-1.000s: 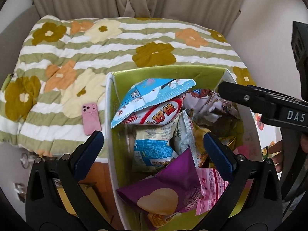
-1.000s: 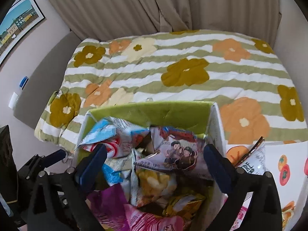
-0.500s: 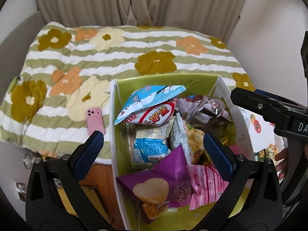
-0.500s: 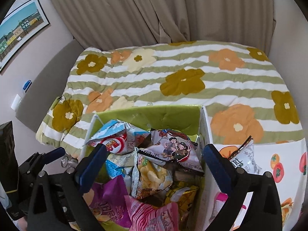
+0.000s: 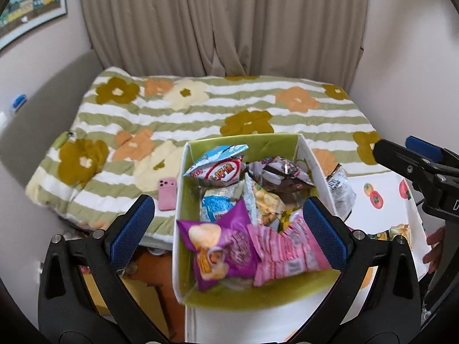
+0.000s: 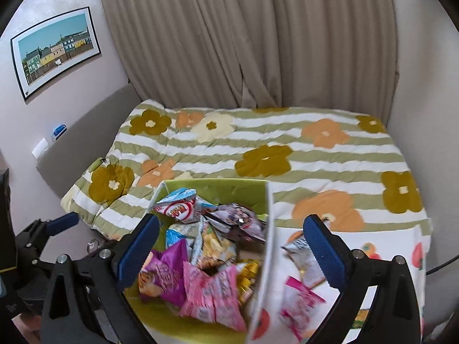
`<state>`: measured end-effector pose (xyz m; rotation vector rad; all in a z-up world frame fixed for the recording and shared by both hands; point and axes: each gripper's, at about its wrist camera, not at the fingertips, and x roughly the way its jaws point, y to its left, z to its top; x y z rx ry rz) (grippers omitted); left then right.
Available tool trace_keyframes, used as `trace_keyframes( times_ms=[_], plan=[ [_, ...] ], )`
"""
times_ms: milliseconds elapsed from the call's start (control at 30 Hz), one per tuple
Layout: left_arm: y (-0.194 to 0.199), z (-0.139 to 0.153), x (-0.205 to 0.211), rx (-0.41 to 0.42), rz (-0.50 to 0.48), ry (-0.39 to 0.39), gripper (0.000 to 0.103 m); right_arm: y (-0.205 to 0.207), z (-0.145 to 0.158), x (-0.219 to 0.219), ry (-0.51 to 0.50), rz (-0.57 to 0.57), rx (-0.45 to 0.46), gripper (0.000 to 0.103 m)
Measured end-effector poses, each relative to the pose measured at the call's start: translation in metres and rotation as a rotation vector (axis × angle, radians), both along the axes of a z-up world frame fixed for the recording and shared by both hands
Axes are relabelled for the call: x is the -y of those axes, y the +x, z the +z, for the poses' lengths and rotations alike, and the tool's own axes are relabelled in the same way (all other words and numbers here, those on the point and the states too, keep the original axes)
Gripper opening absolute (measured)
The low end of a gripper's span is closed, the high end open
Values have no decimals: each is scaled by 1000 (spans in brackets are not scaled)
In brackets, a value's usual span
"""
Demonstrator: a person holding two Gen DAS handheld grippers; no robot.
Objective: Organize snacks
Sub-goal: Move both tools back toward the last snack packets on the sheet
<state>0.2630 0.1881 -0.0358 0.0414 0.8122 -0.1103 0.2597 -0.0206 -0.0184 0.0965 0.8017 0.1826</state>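
Both cams now higher and further back vs a sec ago: box (image 5: 183, 200) smaller in view, more of bed (image 5: 200, 114) and curtain (image 5: 223, 23) showing. Reads as a pull-away after a drop, not a reach.

Left gripper (image 5: 229, 226) wide open, nothing between pads, hovering over near end of box. Right gripper (image 6: 232, 246) also spread wide, empty, straddling box's right wall.

Snacks piled inside: purple chip bag (image 5: 221, 246) and pink pack (image 5: 284, 255) nearest, blue-white bag (image 5: 221, 163) at far end, dark wrapper (image 5: 284, 172) beside it. Pile settled flatter than 1 s ago.

Still outside, on white fruit-print cloth (image 6: 396, 258) just right of box: silver pkt (image 6: 301, 255) and pink pkt (image 6: 301, 292). Prob next pickups, so job not done. Pink phone (image 5: 167, 193) on bed, left of box, not a snack.
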Motion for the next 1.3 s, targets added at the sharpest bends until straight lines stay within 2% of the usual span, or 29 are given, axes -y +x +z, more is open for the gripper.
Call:
trace_keyframes(
  times_ms=[200, 567, 767, 1033, 1300],
  plan=[
    [-46, 6, 30, 19, 16, -23, 103, -47, 11, 38, -25, -14, 17, 100],
    [-106, -5, 107, 31, -27, -76, 103, -123, 6, 123, -37, -76, 31, 100],
    [-119, -28, 164, 28, -148, -89, 103, -155, -12, 178, -72, -144, 9, 100],
    [-114, -76, 236, -29, -353, -62, 103, -180, -45, 231, -95, -231, -27, 100],
    [-90, -143, 309, -123, -634, 87, 103, -180, -90, 261, -78, -294, -124, 100]
  ],
)
